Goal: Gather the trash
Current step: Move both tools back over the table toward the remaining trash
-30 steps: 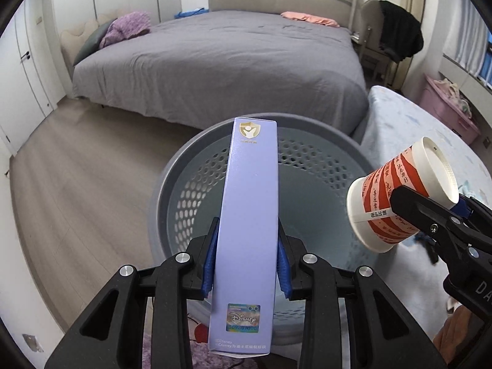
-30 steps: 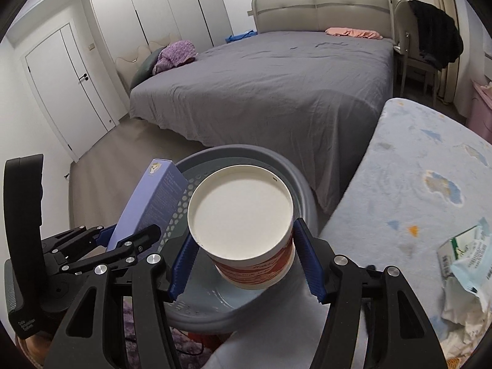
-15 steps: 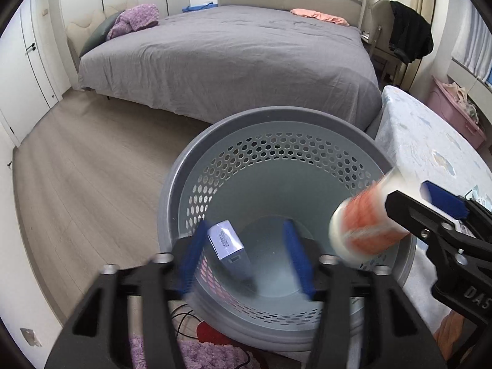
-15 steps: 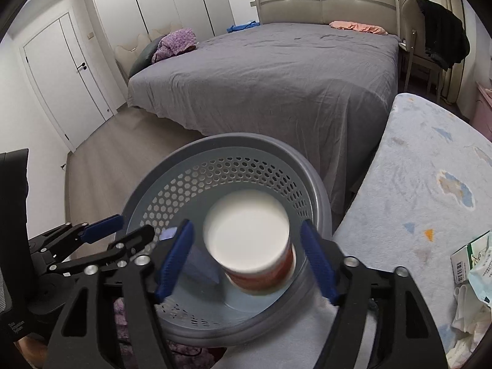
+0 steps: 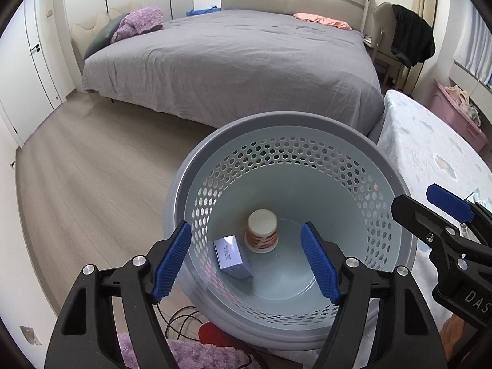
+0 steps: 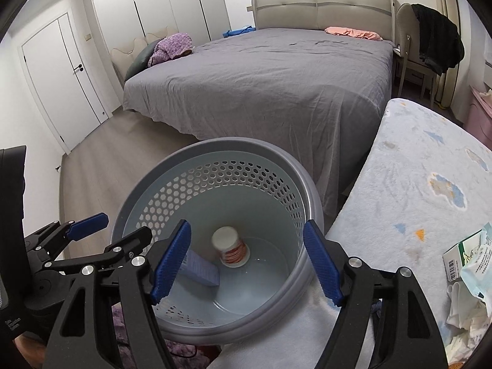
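Left wrist view: the left gripper hangs above the mouth of the grey perforated bin, jaws spread wide and holding nothing. Directly below and ahead of it, on the bin floor, lie the two pieces already dropped: the lilac carton, leaning with its long axis running from the floor up toward the near wall, and the red-and-white paper cup just beyond it, apparently upright with its white end facing up. The two appear to touch or nearly touch. The right gripper shows at this gripper's right, over the bin's rim, also spread.

Right wrist view: the right gripper is likewise spread and empty above the bin. The cup sits below between its fingers; the carton lies to its lower left. The left gripper is at its left, near the rim.

The remaining trash, a green-and-white carton with crumpled wrappers beside it, lies on the pale patterned tabletop, well off to the right gripper's right. The carton's long axis cannot be judged at the frame edge.

Judgement: the right gripper is the nearer one, so the next pickup likely calls for a swing rightward away from the bin.
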The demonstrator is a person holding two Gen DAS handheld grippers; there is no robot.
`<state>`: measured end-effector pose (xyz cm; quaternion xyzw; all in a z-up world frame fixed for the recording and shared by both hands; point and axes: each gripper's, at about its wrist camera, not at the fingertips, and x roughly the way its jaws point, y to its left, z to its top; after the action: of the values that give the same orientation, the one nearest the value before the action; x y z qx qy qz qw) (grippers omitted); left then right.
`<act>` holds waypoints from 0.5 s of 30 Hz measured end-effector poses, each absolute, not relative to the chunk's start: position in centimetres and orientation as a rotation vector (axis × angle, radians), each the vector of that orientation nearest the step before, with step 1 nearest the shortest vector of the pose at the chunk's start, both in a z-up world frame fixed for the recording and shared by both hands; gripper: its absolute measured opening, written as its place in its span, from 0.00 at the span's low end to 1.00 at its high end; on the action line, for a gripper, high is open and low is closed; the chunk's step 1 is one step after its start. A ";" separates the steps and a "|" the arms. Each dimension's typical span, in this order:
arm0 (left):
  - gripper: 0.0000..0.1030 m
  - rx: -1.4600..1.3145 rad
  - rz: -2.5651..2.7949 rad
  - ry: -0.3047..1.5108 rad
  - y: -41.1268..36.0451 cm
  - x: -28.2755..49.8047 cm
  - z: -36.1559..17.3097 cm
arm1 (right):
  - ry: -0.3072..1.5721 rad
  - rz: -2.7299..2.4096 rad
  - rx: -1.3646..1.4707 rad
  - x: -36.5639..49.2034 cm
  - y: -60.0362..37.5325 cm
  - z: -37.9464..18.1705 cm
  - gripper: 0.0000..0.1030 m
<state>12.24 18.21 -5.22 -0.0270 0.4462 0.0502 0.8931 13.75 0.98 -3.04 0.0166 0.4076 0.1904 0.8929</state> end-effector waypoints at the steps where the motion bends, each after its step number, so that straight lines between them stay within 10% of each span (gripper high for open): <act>1: 0.70 -0.057 0.105 0.925 18.2 12.2 -5.2 | 0.846 0.394 0.035 13.7 0.9 -3.0 0.70; 15: 0.73 -0.051 0.103 0.912 18.3 11.6 -4.6 | 0.833 0.377 0.044 12.7 0.4 -2.3 0.70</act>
<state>11.56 18.29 -4.57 -0.0247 0.4399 0.0496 0.8963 12.71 0.37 -2.31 0.0212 0.4022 0.1818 0.8971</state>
